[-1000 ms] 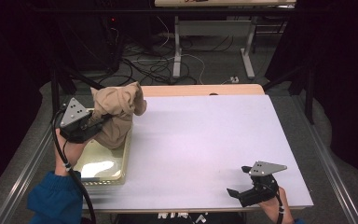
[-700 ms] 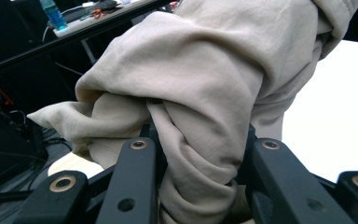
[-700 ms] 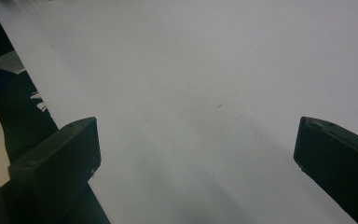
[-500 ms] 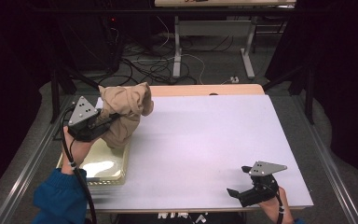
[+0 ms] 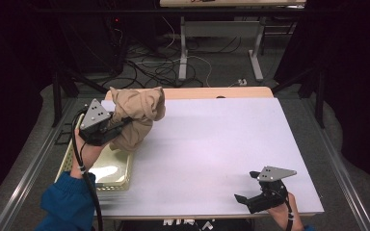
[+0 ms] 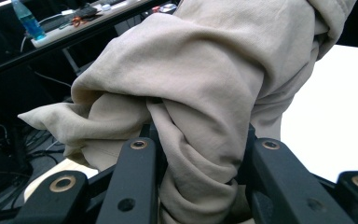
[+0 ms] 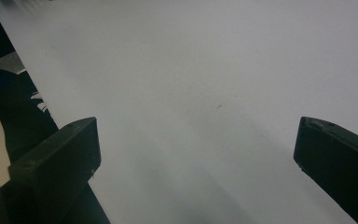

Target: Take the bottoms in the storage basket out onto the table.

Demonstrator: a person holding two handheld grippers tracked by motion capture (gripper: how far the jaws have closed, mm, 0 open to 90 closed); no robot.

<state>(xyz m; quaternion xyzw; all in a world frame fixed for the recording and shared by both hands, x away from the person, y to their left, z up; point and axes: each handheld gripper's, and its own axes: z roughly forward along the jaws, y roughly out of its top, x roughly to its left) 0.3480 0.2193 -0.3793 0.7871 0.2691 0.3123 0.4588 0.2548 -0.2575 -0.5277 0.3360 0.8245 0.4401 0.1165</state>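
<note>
left gripper (image 5: 125,126): clamped on beige garment (image 5: 136,115), bunch lifted above basket (image 5: 107,169) at table (image 5: 212,144) left edge | hanging mostly downward from the jaws | right gripper (image 5: 245,199): wide open, empty, well apart at near right corner | nearer: left

Beige cloth (image 5: 136,115), pale yellow basket (image 5: 107,169)
</note>
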